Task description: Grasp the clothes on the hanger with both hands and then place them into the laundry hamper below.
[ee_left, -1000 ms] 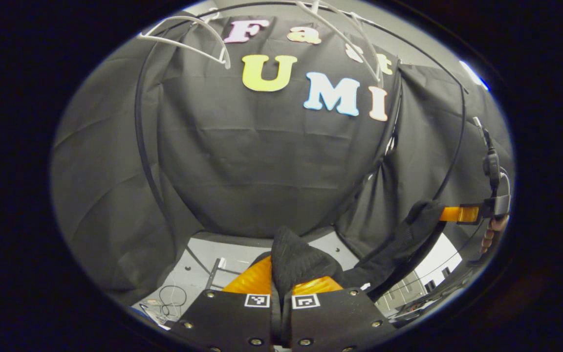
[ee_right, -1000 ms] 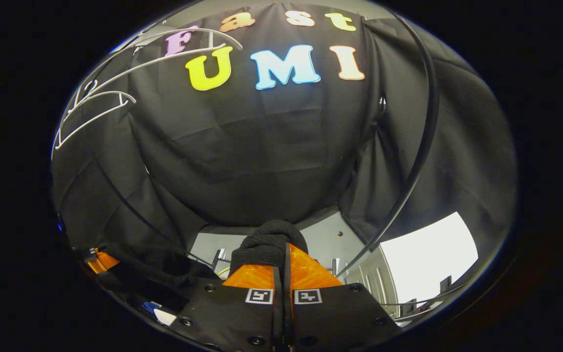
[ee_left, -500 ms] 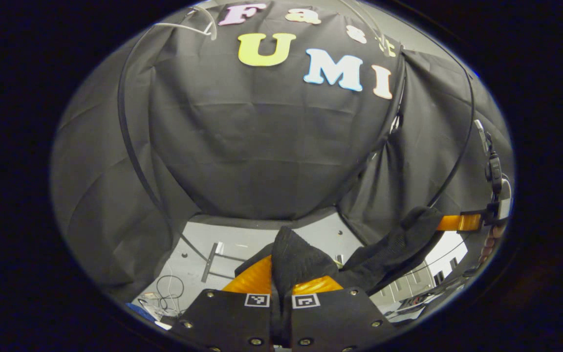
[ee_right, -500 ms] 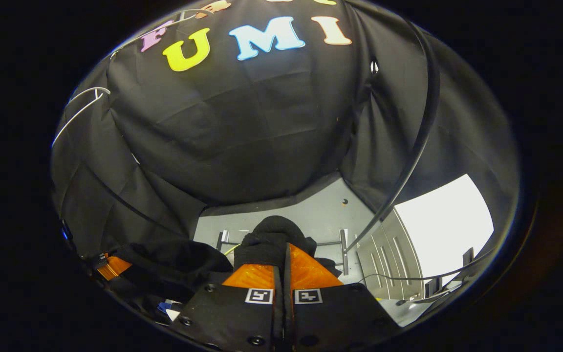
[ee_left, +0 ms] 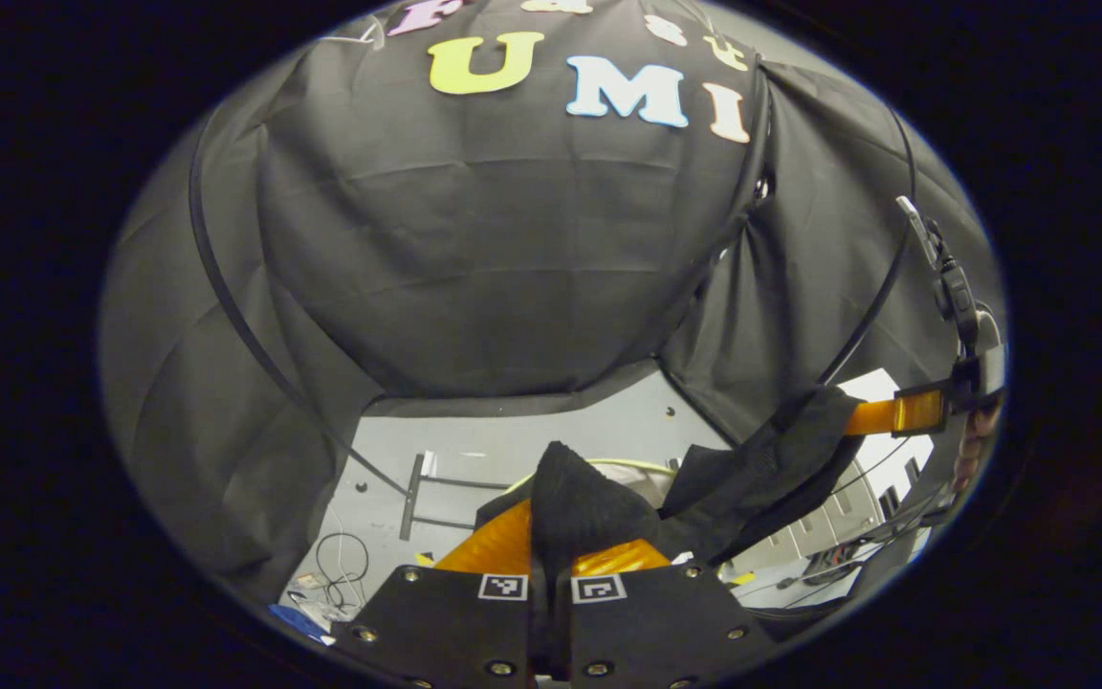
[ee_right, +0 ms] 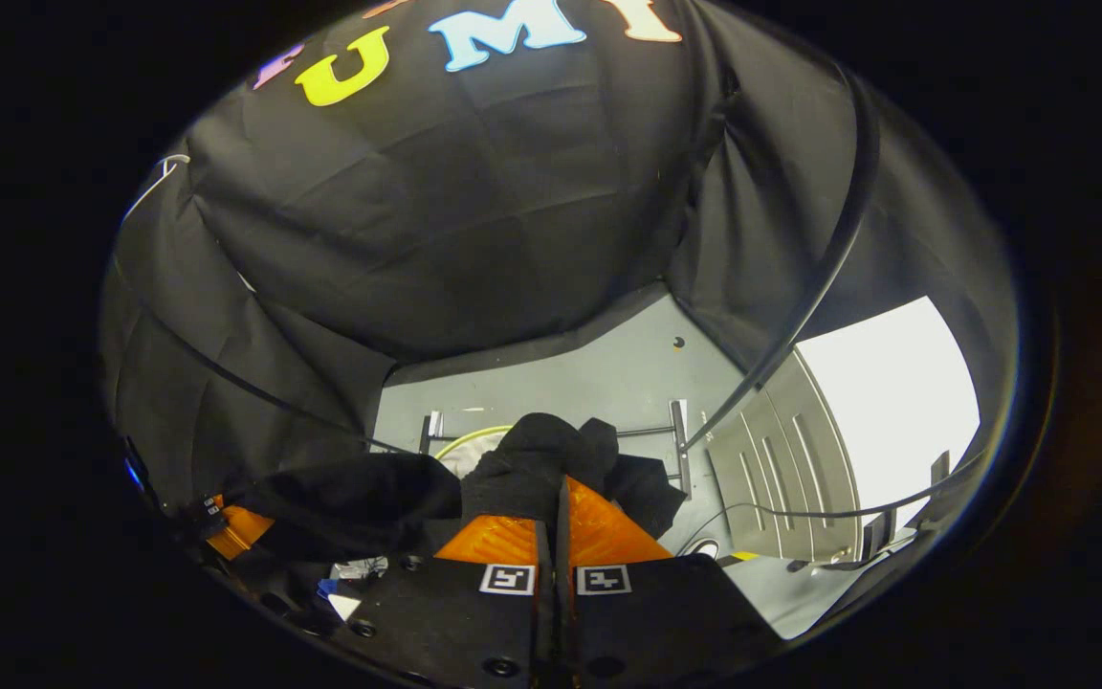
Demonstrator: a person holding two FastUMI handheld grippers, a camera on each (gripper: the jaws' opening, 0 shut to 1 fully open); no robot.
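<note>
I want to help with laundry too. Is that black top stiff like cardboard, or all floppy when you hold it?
Probably floppy: the black top sags between the left gripper and the right gripper instead of staying flat. It bunches up where the fingers pinch it, so it is likely soft. It looks knitted, so it shouldn't slip out easily.

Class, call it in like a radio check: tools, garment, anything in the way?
Left tool shut on garment. Right tool shut on it too. Garment slung between both, off the hanger. Hamper rim just beyond; path looks clear.

You see black clothes point(ee_left: 589, 507), a grey floor point(ee_left: 551, 440), and a yellow-rimmed hamper point(ee_right: 474, 442) beyond your hand-held gripper point(ee_right: 556, 531).
</note>
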